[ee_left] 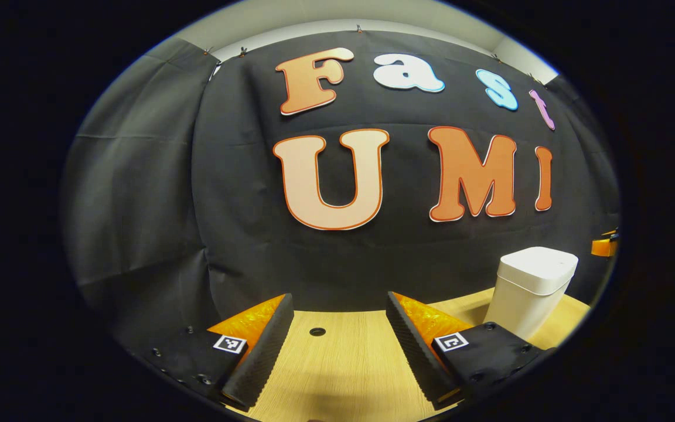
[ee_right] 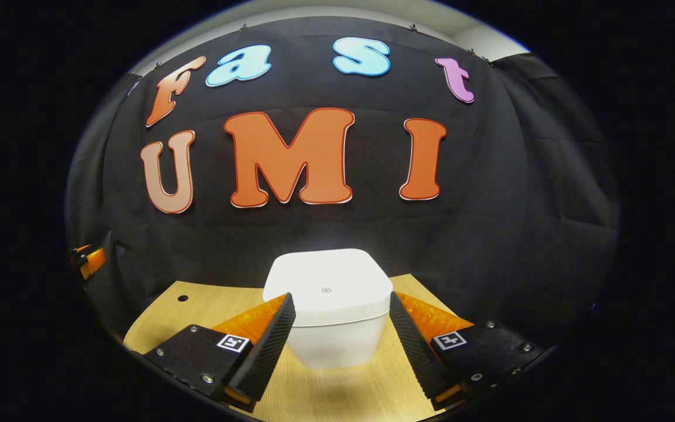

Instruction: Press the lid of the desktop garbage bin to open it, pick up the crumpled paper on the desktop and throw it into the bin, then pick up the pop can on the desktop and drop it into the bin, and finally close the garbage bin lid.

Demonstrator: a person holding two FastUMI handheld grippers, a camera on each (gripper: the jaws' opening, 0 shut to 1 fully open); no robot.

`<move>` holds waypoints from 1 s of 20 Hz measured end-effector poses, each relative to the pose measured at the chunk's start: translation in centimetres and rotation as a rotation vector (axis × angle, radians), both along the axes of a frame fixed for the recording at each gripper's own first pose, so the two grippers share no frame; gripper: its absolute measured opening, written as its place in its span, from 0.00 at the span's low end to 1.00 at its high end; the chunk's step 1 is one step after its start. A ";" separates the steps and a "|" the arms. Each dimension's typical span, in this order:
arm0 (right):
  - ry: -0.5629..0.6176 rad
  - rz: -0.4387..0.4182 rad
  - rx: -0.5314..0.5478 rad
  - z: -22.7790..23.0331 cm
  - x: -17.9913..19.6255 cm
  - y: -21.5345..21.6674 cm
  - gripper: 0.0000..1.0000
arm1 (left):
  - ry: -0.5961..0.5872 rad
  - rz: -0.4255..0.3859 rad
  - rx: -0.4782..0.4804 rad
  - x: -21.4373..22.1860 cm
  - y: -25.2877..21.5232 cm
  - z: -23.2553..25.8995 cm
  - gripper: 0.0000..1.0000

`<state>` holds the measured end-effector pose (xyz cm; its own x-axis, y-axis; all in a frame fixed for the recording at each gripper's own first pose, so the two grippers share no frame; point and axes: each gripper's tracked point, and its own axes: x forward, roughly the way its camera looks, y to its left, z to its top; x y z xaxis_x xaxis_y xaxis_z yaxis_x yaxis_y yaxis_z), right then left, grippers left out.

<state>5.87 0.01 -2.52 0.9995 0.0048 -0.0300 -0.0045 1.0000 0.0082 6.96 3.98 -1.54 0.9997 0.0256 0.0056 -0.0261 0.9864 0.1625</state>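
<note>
The white garbage bin (ee_right: 330,316) stands on the wooden table with its lid (ee_right: 327,281) down. In the right gripper view it sits dead ahead, and my right gripper (ee_right: 342,305) is open, hovering above and just in front of it, one finger to each side without touching. In the left gripper view the same bin (ee_left: 531,290) stands off to the right. My left gripper (ee_left: 340,302) is open over bare table with nothing between its fingers. Part of the left gripper (ee_right: 87,259) shows at the far left edge of the right gripper view.
The light wooden table (ee_left: 343,357) has a small round hole (ee_left: 317,332) near the back. The black cloth wall (ee_right: 490,234) hangs close behind the bin. At the far right edge of the left gripper view a bit of the other gripper (ee_left: 605,245) shows.
</note>
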 end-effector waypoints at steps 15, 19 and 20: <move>-0.002 -0.022 -0.008 0.0 -1.0 -1.1 0.98 | -0.013 -0.028 -0.014 -0.2 -1.0 0.3 1.00; -0.003 -0.024 -0.009 -0.1 -1.4 -1.3 0.98 | -0.011 -0.027 -0.015 -0.3 -1.0 0.2 1.00; -0.003 -0.027 -0.009 -0.1 -1.4 -1.4 0.98 | -0.013 -0.027 -0.013 -0.3 -1.0 0.3 1.00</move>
<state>4.44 -1.39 -2.58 0.9994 -0.0221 -0.0272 0.0221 0.9998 -0.0005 6.62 2.98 -1.23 0.9998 -0.0008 0.0187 -0.0020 0.9888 0.1490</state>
